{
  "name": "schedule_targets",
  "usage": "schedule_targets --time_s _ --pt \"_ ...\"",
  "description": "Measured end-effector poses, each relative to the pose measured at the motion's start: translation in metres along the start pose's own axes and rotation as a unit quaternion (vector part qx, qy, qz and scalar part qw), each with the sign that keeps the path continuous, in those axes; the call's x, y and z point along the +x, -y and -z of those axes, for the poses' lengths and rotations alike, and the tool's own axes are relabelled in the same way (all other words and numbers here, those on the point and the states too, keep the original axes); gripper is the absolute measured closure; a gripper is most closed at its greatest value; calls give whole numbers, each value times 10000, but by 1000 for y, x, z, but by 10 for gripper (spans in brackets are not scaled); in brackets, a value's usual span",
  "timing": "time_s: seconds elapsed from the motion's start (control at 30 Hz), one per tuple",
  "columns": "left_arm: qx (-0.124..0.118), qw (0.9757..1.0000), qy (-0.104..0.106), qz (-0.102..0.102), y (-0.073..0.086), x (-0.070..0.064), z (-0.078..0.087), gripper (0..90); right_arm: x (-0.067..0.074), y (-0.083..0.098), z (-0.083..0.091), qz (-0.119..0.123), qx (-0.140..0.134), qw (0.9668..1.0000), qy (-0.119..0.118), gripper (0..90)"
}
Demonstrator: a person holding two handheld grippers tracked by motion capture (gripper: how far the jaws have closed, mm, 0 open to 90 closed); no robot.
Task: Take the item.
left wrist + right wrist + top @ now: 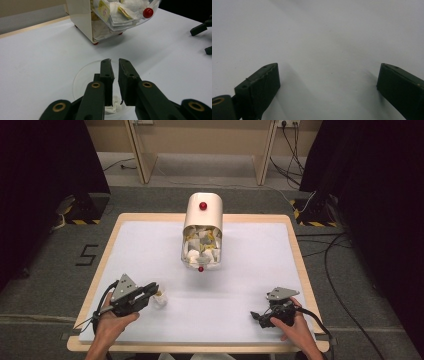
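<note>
A cream box [202, 215] stands at the back middle of the table, its clear front flap [201, 251] tipped open with a red knob [201, 269]. Several paper tea bags [120, 12] fill it. My left gripper [155, 290] hovers over a small clear dish [82, 77] near the front left. Its jaws stand a narrow gap apart [114, 61]. A white crumpled tea bag [113, 106] lies in the dish below them, not pinched. My right gripper [256, 316] rests near the front right, jaws wide apart [328, 75] with nothing between them.
The white mat [250, 270] covers the wooden table [295, 245]. The right gripper's jaw tips [200, 28] show far off in the left gripper view. Beyond the table are cables on the floor [330, 255] and a wooden frame [200, 150].
</note>
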State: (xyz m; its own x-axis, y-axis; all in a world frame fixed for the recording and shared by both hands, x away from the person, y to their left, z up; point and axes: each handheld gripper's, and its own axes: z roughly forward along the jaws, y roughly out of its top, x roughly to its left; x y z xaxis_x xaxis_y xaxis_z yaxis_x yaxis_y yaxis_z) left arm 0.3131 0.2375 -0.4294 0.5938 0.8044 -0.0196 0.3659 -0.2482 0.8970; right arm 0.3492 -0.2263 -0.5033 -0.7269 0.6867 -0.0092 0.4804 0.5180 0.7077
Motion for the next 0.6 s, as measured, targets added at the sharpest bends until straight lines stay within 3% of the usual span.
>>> schedule_targets --time_s 0.23,0.43,0.47,0.5,0.6 --pt "-116 9999 -8 105 -3 3 4 731 0 0 0 2 -2 10000 0 52" --pt "-259 9991 59 325 -5 10 9 480 0 0 0 2 -2 10000 1 52" --pt "-274 9990 89 339 -5 11 11 480 0 0 0 1 -1 10000 0 52" --pt "-253 9990 88 347 -5 13 11 390 0 0 0 0 0 10000 0 52" --pt "-242 9989 19 398 -2 19 15 322 0 0 0 2 -1 10000 1 52"
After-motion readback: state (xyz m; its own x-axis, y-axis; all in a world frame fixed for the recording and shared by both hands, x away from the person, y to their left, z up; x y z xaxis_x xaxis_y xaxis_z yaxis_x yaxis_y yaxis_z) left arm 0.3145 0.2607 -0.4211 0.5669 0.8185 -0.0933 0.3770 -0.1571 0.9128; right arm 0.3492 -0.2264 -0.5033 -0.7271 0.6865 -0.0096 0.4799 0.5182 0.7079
